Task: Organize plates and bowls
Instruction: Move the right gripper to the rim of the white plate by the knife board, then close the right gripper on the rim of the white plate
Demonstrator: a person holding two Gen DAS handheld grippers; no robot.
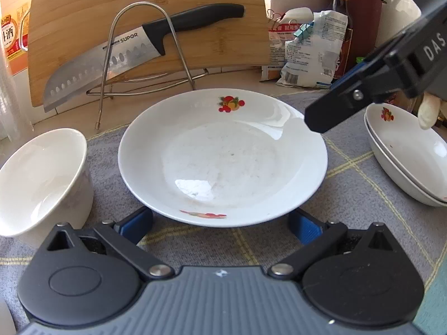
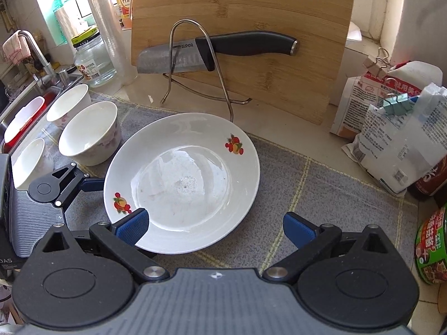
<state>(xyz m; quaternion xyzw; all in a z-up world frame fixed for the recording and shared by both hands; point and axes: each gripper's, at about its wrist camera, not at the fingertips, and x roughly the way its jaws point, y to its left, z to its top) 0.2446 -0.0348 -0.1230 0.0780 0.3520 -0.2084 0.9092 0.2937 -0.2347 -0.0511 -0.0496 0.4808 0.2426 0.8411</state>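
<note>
A white plate (image 1: 223,156) with fruit prints lies on the grey mat (image 1: 349,195). My left gripper (image 1: 220,224) is open at the plate's near rim, and both blue fingertips are hidden behind that rim. In the right wrist view the same plate (image 2: 181,181) fills the middle. My right gripper (image 2: 216,227) is open, its left pad (image 2: 134,226) over the plate's near rim and its right pad over the mat. Three white bowls (image 2: 89,134) stand to the plate's left. Two stacked plates (image 1: 405,162) sit to the right in the left wrist view.
A bamboo cutting board (image 2: 251,42) leans on a wire rack (image 2: 201,64) behind the plate, with a knife (image 2: 223,50) resting across it. Bags (image 2: 391,139) and a bottle stand at the right. A sink (image 2: 25,106) with a tap lies far left. A gloved fingertip (image 1: 427,114) shows.
</note>
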